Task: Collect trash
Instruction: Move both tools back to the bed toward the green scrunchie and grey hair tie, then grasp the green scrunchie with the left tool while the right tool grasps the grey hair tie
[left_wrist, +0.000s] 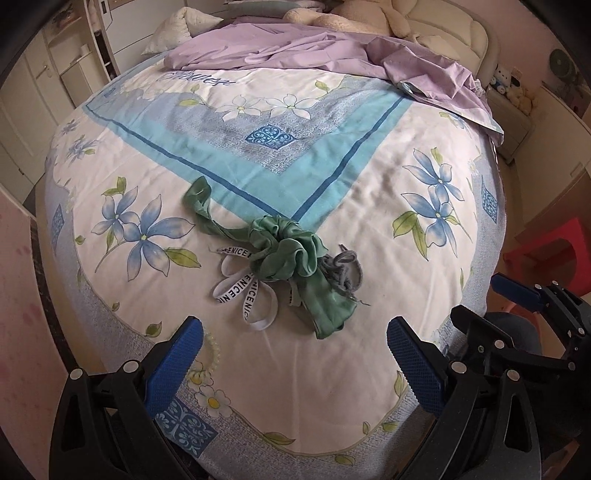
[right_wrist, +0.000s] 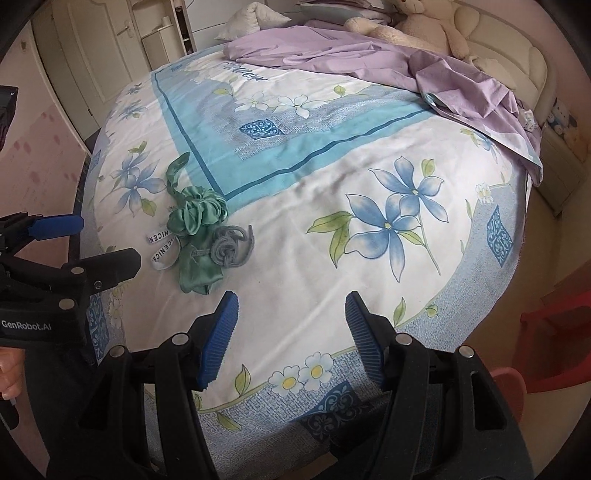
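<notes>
A heap of scraps lies on the floral bed cover (left_wrist: 332, 177): a green satin ribbon (left_wrist: 291, 254), a white band printed "NICE" (left_wrist: 240, 295) and a tangle of grey cord (left_wrist: 341, 273). My left gripper (left_wrist: 295, 332) is open and empty, just short of the heap, above the near edge of the bed. In the right wrist view the green ribbon (right_wrist: 195, 221), the white band (right_wrist: 162, 247) and the grey cord (right_wrist: 229, 247) lie to the left. My right gripper (right_wrist: 291, 306) is open and empty, to the right of the heap.
A crumpled lilac sheet (left_wrist: 332, 51) and a cream plush toy (left_wrist: 354, 18) lie at the head of the bed. A red stool (left_wrist: 546, 243) stands on the floor to the right. A pale bead bracelet (left_wrist: 216, 350) lies by my left finger. Cupboards (left_wrist: 44, 92) stand at the left.
</notes>
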